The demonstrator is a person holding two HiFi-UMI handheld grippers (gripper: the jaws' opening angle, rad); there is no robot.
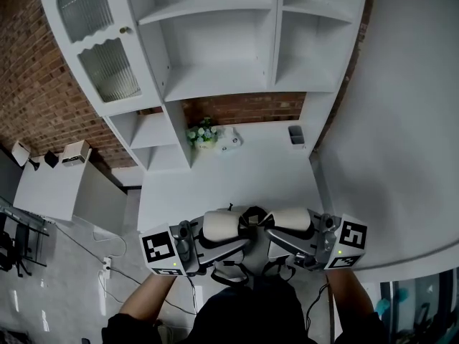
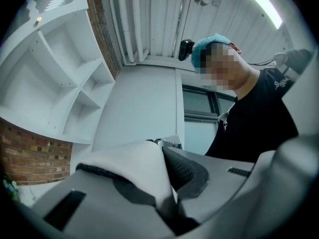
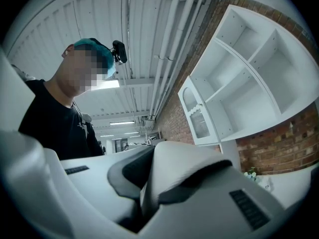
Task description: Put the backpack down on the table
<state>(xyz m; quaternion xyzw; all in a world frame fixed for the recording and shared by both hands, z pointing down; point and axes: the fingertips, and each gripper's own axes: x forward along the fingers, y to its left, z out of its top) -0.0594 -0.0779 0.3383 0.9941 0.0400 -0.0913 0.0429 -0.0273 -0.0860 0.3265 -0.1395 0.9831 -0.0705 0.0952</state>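
Both clenched: L tongs on white backpack strap, R tongs on other strap.

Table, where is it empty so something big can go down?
The table is bare across its wide middle, from its left edge to the white wall on the right. Only the back by the brick wall is crowded: flowers, a white bundle, a small grey box.

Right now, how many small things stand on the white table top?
3, all near the back of the white table: a small bunch of white flowers, a white object just right of it, a small grey box further right. Its near edge is hidden.
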